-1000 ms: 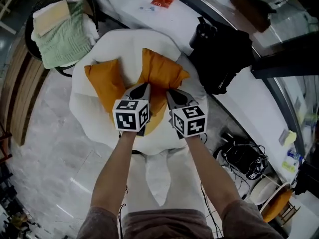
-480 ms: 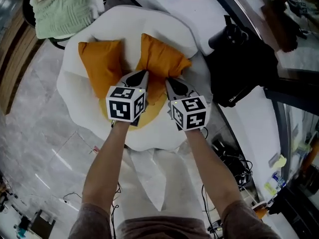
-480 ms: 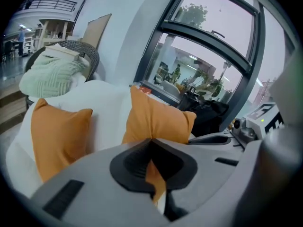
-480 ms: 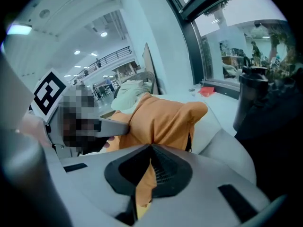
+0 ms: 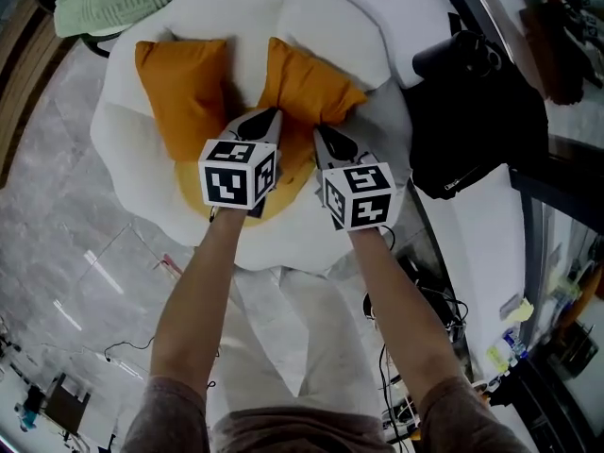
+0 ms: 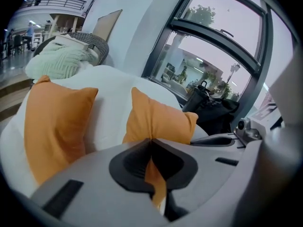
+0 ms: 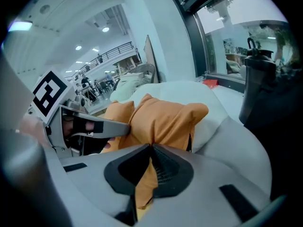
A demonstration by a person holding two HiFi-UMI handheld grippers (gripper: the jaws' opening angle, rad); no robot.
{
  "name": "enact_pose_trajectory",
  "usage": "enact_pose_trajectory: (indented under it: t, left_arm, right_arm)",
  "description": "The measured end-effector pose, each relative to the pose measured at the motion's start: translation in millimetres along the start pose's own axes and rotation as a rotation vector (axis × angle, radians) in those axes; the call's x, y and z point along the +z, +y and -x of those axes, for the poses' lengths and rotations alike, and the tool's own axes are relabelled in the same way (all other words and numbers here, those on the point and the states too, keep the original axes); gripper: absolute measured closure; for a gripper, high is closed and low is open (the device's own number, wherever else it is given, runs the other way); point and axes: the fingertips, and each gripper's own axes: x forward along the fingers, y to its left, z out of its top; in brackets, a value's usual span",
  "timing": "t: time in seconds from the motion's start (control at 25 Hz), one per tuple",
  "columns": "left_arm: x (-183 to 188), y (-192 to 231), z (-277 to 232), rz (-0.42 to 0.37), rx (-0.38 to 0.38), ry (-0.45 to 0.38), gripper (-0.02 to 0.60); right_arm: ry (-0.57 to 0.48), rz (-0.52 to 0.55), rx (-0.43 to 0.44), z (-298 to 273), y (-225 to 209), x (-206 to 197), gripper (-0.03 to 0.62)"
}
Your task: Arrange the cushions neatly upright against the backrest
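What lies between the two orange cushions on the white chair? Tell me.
Only bare white backrest: a gap separates the left orange cushion from the right orange cushion. The head view and left gripper view both show it.

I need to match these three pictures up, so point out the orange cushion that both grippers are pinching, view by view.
Head view: the pinched cushion sits upper centre, on the right of the pair.
Left gripper view: centre, a fold clamped by the left gripper.
Right gripper view: centre, a fold clamped by the right gripper.
Shared landmark: the other orange cushion, to its left in all three.
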Motion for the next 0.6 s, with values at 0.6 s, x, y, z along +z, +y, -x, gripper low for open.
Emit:
enact_pose_trajectory:
  t: [0.6]
  left_arm:
    - [25,-21,57,-0.048,0.052,0.051,0.578]
  right_arm:
    - [0.003,-0.063,-0.023,48,19,29,0.569]
